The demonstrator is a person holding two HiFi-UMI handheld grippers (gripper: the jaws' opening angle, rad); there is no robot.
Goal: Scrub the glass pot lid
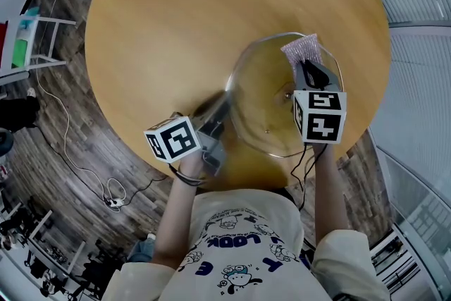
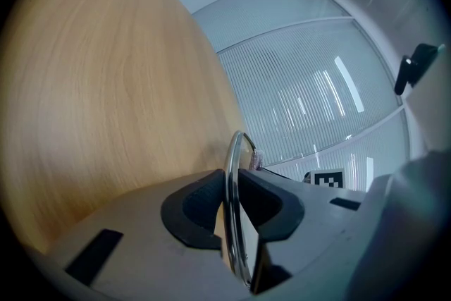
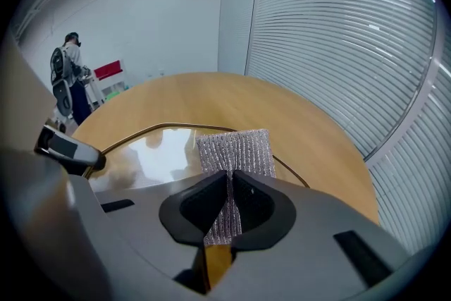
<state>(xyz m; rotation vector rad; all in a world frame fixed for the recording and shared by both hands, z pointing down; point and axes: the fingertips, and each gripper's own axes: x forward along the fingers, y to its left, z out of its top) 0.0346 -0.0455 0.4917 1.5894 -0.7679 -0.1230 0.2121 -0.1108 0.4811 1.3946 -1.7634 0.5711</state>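
Glass pot lid [image 1: 266, 106] hangs over the near part of the round wooden table [image 1: 176, 10], just ahead of my body, with its face turned roughly up toward the head camera. I cannot tell whether any of its rim touches the wood. My left tool [image 1: 218, 111] is clamped on the lid's left edge, so that hand does the holding. My right tool [image 1: 310, 72] sits over the lid's right half, its jaws closed on a silver mesh scouring cloth [image 1: 301, 49]. The cloth's free end sticks out past the jaws toward the lid's far edge.

The coming rub, as I judge it, turns on one relation: the glass lies under and to the left of the cloth. So the right tool is the one to work, sweeping in toward the lid's middle while the left one braces. The lid is round, with no long axis to favour. The cloth's length runs along the jaws, away from me.

The left gripper view gives what the head view cannot: the lid [image 2: 231, 166] edge-on, pinched between the dark pads of the left tool [image 2: 231, 204]. The right gripper view shows the scouring cloth [image 3: 236, 150] gripped in the right tool [image 3: 230, 197], with the lid [image 3: 155, 151] spread beyond it. Whether cloth and glass touch I cannot tell. A person [image 3: 69, 81] stands far across the room.
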